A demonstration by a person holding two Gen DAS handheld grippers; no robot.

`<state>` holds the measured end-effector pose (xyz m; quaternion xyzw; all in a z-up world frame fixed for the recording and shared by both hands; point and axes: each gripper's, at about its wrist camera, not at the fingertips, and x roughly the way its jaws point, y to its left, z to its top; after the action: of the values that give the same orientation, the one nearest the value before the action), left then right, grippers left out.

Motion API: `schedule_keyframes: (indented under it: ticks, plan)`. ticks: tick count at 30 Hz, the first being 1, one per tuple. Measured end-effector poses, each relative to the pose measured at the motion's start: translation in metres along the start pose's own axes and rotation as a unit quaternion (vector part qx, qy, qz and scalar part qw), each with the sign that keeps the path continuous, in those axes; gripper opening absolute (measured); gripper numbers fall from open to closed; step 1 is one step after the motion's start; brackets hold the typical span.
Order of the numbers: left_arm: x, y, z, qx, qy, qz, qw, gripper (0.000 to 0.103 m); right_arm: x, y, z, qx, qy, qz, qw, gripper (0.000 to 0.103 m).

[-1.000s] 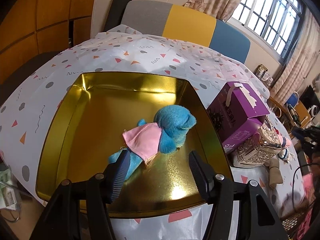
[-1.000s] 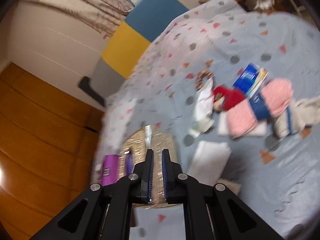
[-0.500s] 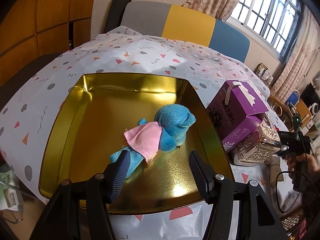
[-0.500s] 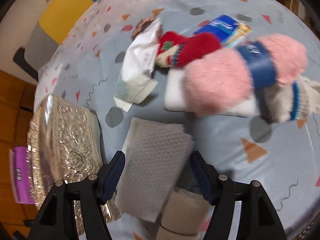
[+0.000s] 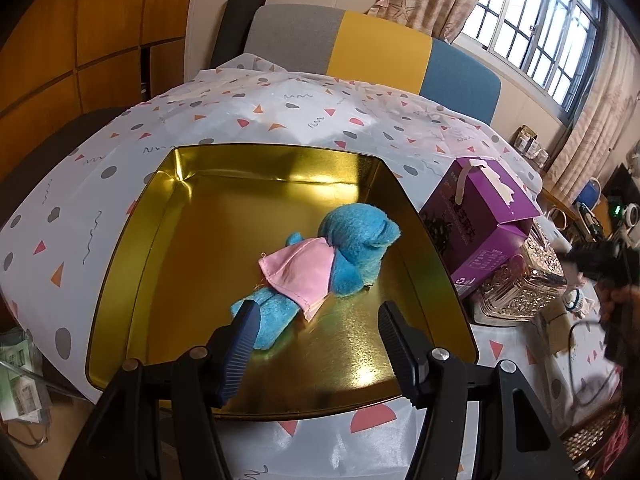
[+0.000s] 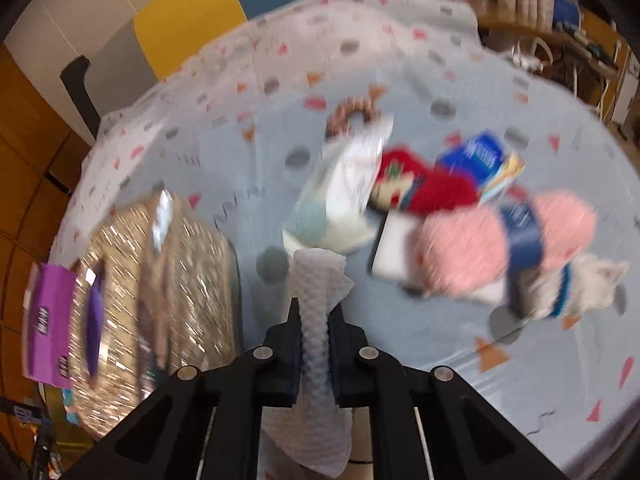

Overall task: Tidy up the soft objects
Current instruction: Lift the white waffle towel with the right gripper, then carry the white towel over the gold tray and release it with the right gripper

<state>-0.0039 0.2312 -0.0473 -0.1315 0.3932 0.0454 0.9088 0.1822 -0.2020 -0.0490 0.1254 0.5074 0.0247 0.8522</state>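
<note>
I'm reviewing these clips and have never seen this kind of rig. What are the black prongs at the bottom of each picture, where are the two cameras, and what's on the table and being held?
No robot here: a person carries a two-finger gripper in each hand, with a fisheye camera on each looking along its fingers.

The left view shows the open left gripper over a shiny gold metal tray, where a blue plush toy with a pink cloth lies.

The blurred right view shows the right gripper shut on a white textured paper towel. On the patterned tablecloth beyond lie a pink yarn ball with a blue band and a red fuzzy sock.
</note>
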Motion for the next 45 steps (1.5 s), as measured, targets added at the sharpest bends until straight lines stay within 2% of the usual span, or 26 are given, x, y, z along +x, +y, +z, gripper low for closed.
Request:
schedule_keyframes:
  ticks: [3, 5, 9, 16, 21, 26, 30, 35, 40, 42, 45]
  plan:
    - [-0.003, -0.001, 0.0, 0.003, -0.005, 0.002, 1.0, 0.069, -0.021, 0.007, 0.016, -0.01, -0.034, -0.002, 0.999, 0.01]
    - [-0.005, 0.0, -0.001, 0.002, -0.009, 0.003, 1.0, 0.07, -0.037, 0.02, 0.028, -0.023, -0.06, 0.0, 0.998, 0.01]
    - [-0.008, 0.003, -0.002, 0.0, -0.01, 0.006, 0.9999, 0.073, -0.061, 0.054, 0.048, -0.054, -0.096, 0.022, 0.994, 0.01]
    - [-0.012, 0.012, -0.003, -0.008, -0.012, 0.02, 0.9997, 0.077, -0.086, 0.125, 0.062, -0.114, -0.125, 0.071, 0.983, 0.01]
    - [-0.017, 0.018, -0.003, -0.013, -0.016, 0.04, 0.999, 0.08, -0.099, 0.187, 0.054, -0.163, -0.133, 0.125, 0.969, 0.01]
    - [-0.022, 0.025, -0.004, -0.02, -0.018, 0.058, 0.9979, 0.084, -0.1, 0.255, 0.025, -0.229, -0.111, 0.178, 0.951, 0.01]
    - [-0.025, 0.032, -0.005, -0.027, -0.023, 0.074, 0.9966, 0.089, -0.08, 0.3, -0.009, -0.271, -0.07, 0.206, 0.938, 0.01]
    - [-0.032, 0.039, -0.005, -0.035, -0.031, 0.094, 0.9945, 0.094, -0.042, 0.336, -0.042, -0.3, -0.021, 0.208, 0.931, 0.01]
    - [-0.037, 0.045, -0.006, -0.044, -0.039, 0.103, 0.9929, 0.101, -0.001, 0.355, -0.056, -0.294, 0.03, 0.212, 0.931, 0.012]
    - [-0.037, 0.046, -0.006, -0.046, -0.037, 0.104, 0.9928, 0.101, 0.011, 0.36, -0.057, -0.282, 0.048, 0.222, 0.932, 0.018]
    - [-0.036, 0.048, -0.007, -0.05, -0.034, 0.106, 0.9926, 0.103, 0.023, 0.365, -0.059, -0.257, 0.063, 0.23, 0.937, 0.035]
